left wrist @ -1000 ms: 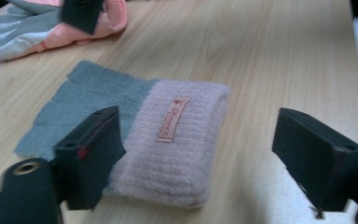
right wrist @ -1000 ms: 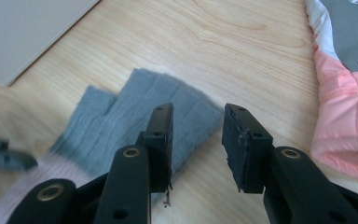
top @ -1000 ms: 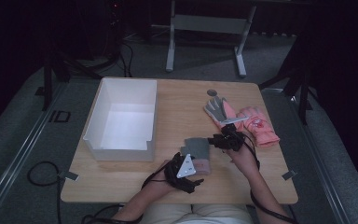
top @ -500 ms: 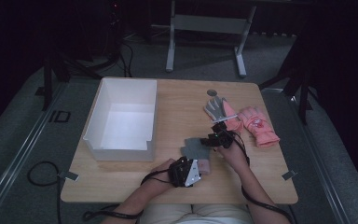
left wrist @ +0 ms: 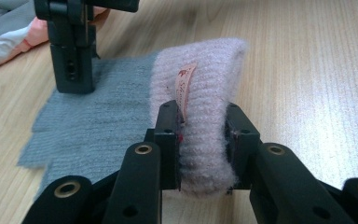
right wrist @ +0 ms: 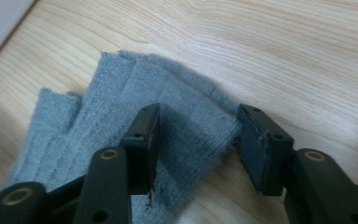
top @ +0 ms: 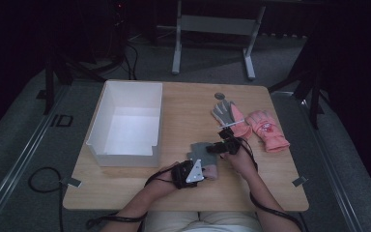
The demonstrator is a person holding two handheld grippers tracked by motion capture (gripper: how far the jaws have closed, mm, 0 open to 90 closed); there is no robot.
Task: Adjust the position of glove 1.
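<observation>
A grey knit glove (top: 199, 152) with a pink cuff (left wrist: 200, 93) lies flat near the table's front middle. My left gripper (top: 200, 172) has just been closing and is now shut on the cuff, which bulges between its pads (left wrist: 167, 140). My right gripper (top: 218, 147) stands over the glove's finger end (right wrist: 121, 93), pointing down. Its jaws have just been closing a little but are still wide apart. The grey fabric lies flat between them (right wrist: 198, 140) and is not pinched. In the left gripper view, the right gripper (left wrist: 71, 70) stands on the grey part beyond the cuff.
An open white box (top: 125, 123) sits at the table's left. A grey-and-white glove (top: 223, 112) and pink gloves (top: 266, 129) lie at the back right. Bare wood (top: 183, 106) stretches between box and gloves. Cables trail off the front edge.
My right hand has come left and down onto the grey glove's finger end. My left hand has stayed at the cuff.
</observation>
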